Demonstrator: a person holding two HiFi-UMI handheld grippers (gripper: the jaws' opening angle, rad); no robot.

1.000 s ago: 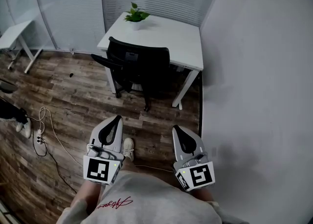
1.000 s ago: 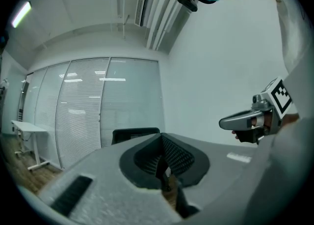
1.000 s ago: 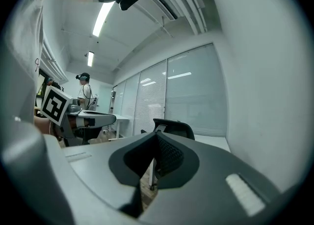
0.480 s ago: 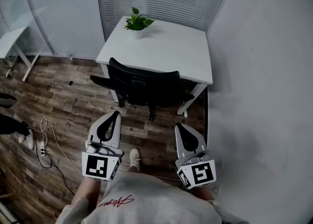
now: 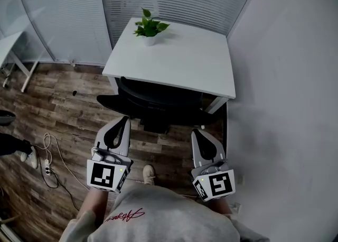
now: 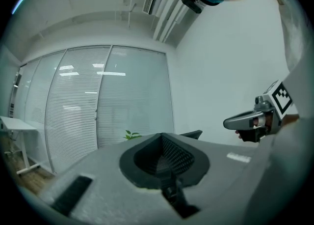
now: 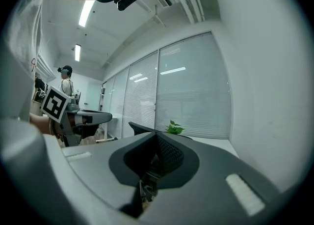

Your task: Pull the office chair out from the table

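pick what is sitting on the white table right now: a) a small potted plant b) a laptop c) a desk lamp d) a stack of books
A: in the head view a green potted plant stands near the far left corner of the white table.

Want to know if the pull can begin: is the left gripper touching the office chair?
Cannot tell. In the head view the left gripper ends right at the office chair rim, but that steep downward look cannot show contact or a gap.
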